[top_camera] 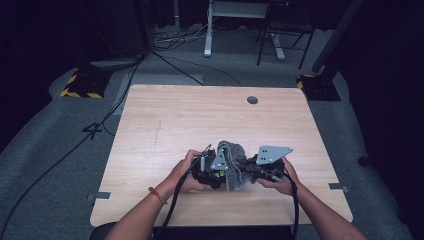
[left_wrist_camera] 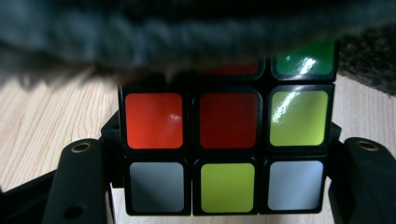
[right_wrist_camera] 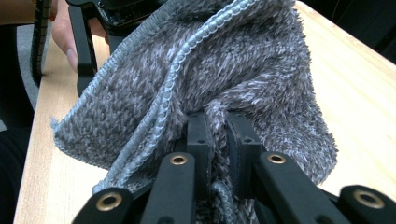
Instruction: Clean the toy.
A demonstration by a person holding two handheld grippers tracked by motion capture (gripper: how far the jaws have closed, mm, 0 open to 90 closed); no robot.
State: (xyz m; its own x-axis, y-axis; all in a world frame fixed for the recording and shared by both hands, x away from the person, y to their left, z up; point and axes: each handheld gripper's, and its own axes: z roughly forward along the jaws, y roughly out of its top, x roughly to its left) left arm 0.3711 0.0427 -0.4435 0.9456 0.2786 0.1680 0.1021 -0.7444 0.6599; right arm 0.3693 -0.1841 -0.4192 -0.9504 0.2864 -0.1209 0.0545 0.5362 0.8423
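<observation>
A Rubik's cube [left_wrist_camera: 227, 140] with red, yellow-green, white and green stickers sits between the black jaws of my left gripper [left_wrist_camera: 224, 179], which is shut on its sides. A fuzzy grey cloth [left_wrist_camera: 187, 37] drapes over the cube's top. My right gripper [right_wrist_camera: 218, 140] is shut on a fold of that cloth [right_wrist_camera: 243, 60]. In the high view the left gripper [top_camera: 210, 171] and the right gripper [top_camera: 256, 170] meet near the table's front edge, with the cloth [top_camera: 234, 159] bunched between them and hiding the cube.
The wooden table [top_camera: 200, 115] stretches bare behind the hands, with a round cable hole [top_camera: 252, 100] near its far edge. Cables, a desk leg [top_camera: 208, 30] and a chair frame [top_camera: 280, 35] stand on the grey floor beyond.
</observation>
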